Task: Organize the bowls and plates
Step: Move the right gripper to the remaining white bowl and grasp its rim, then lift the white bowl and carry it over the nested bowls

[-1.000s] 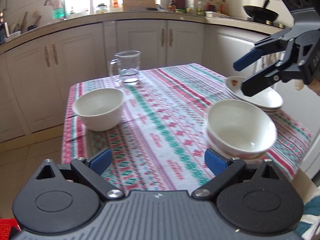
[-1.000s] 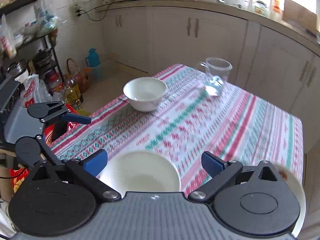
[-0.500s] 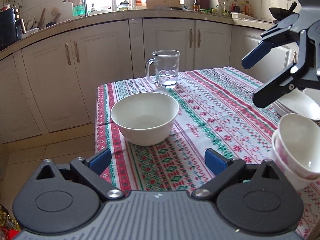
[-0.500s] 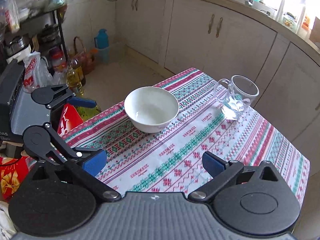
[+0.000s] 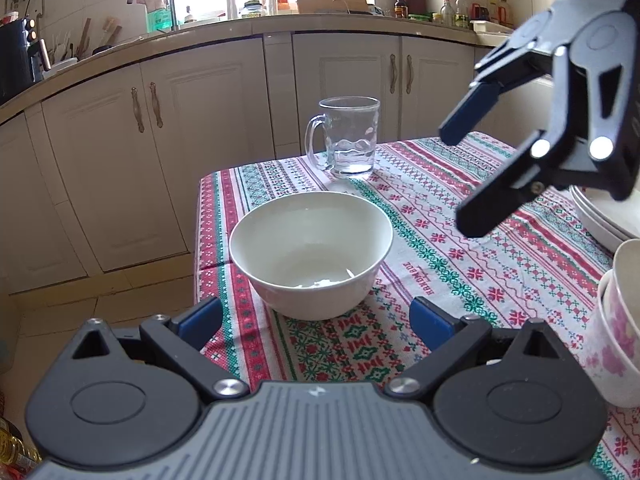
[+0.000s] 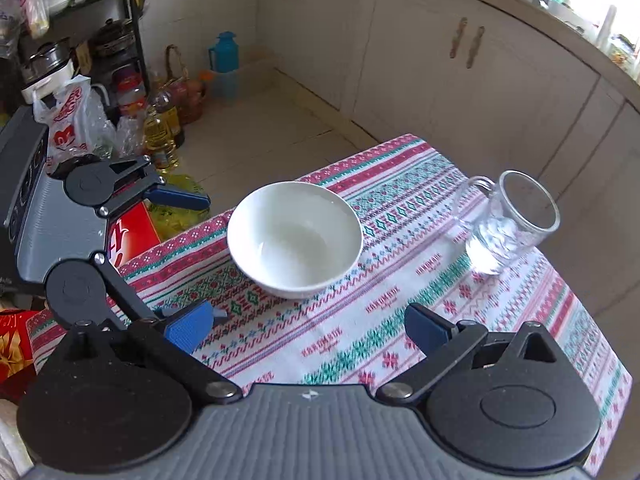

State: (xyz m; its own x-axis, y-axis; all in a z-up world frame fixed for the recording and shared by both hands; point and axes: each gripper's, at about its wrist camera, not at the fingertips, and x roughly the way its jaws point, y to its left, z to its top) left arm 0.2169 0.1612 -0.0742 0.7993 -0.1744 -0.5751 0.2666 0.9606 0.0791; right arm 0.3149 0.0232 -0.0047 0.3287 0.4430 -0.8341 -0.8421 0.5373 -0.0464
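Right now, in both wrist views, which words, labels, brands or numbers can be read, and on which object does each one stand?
Woven red words repeat along the tablecloth: letters visible, too distorted to read with certainty.
Red print on the white plastic bag: partly hidden by folds, not readable.
Large white mark on the red box: cut off, not readable.
Labels on the bottles on the counter: too small.
The white bowl and glass mug carry no text.

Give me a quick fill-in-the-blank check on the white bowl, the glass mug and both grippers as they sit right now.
1. The round white ceramic bowl sits on the striped patterned tablecloth, and inside it holds ____.
2. The clear glass mug stands ____ on the cloth, beyond the bowl.
3. The left gripper has its jaws ____, with nothing between them.
4. The right gripper grips ____.

Missing words: nothing; upright; open; nothing
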